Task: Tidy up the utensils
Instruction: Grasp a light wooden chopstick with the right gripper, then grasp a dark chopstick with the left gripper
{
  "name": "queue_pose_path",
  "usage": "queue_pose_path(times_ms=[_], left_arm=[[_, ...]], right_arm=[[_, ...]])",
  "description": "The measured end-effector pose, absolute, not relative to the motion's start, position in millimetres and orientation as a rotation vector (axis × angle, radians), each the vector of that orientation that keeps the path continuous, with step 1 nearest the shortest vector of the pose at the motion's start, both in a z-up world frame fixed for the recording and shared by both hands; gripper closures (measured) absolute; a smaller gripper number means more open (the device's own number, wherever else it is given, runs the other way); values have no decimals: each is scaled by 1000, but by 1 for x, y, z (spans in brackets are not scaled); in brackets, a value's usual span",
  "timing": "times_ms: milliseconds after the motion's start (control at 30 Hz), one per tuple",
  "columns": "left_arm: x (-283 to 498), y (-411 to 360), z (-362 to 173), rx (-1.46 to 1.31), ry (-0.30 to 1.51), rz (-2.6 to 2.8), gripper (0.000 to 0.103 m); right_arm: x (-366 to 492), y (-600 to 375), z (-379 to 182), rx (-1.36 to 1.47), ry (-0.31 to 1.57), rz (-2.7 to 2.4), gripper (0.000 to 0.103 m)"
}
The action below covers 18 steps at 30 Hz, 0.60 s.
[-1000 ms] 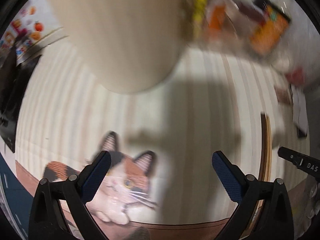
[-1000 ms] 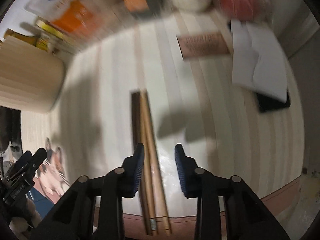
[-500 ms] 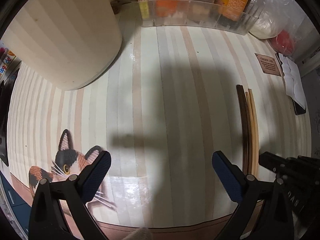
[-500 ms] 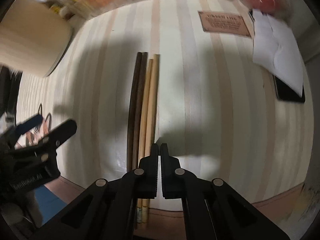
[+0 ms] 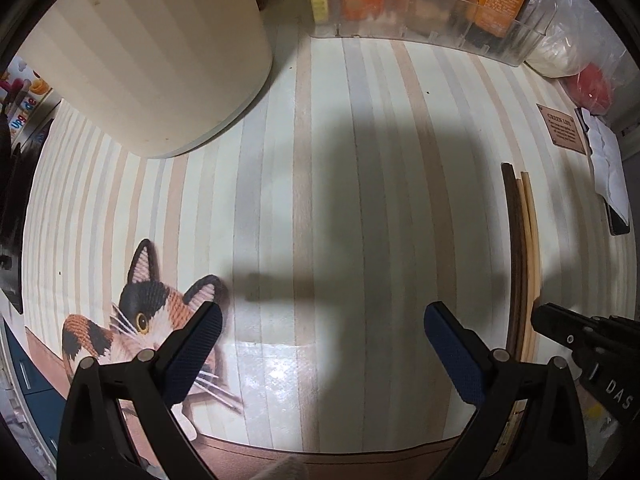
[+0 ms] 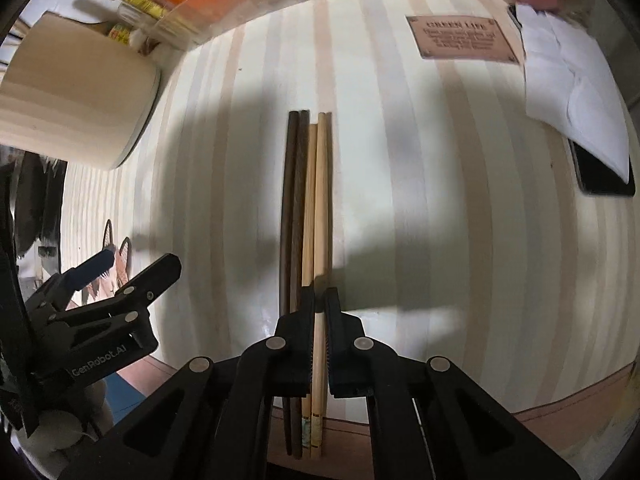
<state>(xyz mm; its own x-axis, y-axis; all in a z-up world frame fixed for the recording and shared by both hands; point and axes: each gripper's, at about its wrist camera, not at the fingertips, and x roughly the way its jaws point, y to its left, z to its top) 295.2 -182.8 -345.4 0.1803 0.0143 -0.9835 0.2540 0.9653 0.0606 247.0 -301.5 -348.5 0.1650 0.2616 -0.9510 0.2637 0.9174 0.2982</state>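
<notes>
Chopsticks [image 6: 308,216], two dark and two pale, lie side by side on the striped desk [image 6: 420,208], their near ends reaching over its front edge. Right gripper [image 6: 319,300] has its jaws narrowed on the outermost pale chopstick [image 6: 321,200], which runs between the pads. Left gripper [image 5: 322,330] hangs over bare desk beside a printed cat [image 5: 148,320], jaws wide and holding nothing. A cream cylindrical container [image 5: 160,52] stands at the far left.
</notes>
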Motion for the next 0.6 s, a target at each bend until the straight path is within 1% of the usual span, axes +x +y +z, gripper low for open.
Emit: queue_pose_path(times_ms=[100,233,267,333,600], left_arm=[[290,-184,-347,228,1381,-172,0],[282,-189,-343,238,1375,-179,0],[281,-191,-341,241,1372,-180,0],[282,-197,-340,244,1372,-179,0],[272,-221,-341,252,1391,-232,0]], right_arm=[[249,-304,-349,406,1437,8,95],[253,-302,-348,394,1467,45,94],[253,-304,-345,370,1470,25,94],[251,-311,-342,358,1471,-9,97],[232,-353,-324,319,1487,-109,97]])
